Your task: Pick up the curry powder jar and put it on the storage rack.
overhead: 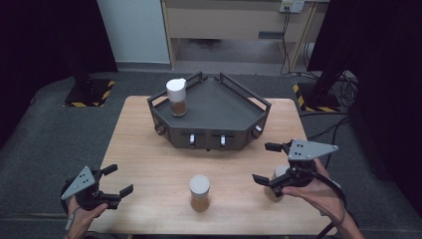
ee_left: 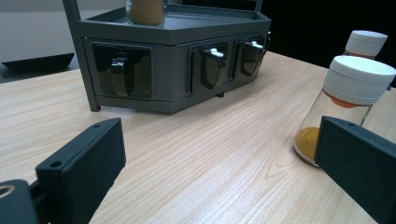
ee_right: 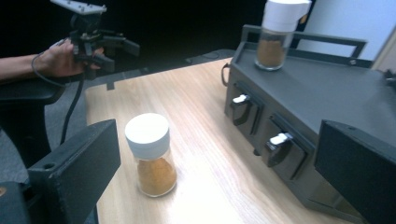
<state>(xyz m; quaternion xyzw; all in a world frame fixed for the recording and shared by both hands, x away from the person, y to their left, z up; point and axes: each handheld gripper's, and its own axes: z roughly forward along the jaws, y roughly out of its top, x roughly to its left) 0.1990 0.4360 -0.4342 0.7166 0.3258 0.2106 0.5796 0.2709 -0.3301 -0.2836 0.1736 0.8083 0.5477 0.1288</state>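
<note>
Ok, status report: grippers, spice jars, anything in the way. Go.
Left gripper open, empty, near table corner. Right gripper open, beside the right jar. Centre jar upright on table; third jar on rack. Nothing in the way.

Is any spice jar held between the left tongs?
No, the left tongs are open and apart from the nearest spice jar, which stands free on the table.

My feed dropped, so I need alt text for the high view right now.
Both grippers are open over a wooden table: the left gripper near its front left corner, the right gripper just above a spice jar at front right. Another jar stands front centre, and a third on the grey corner rack behind.
</note>
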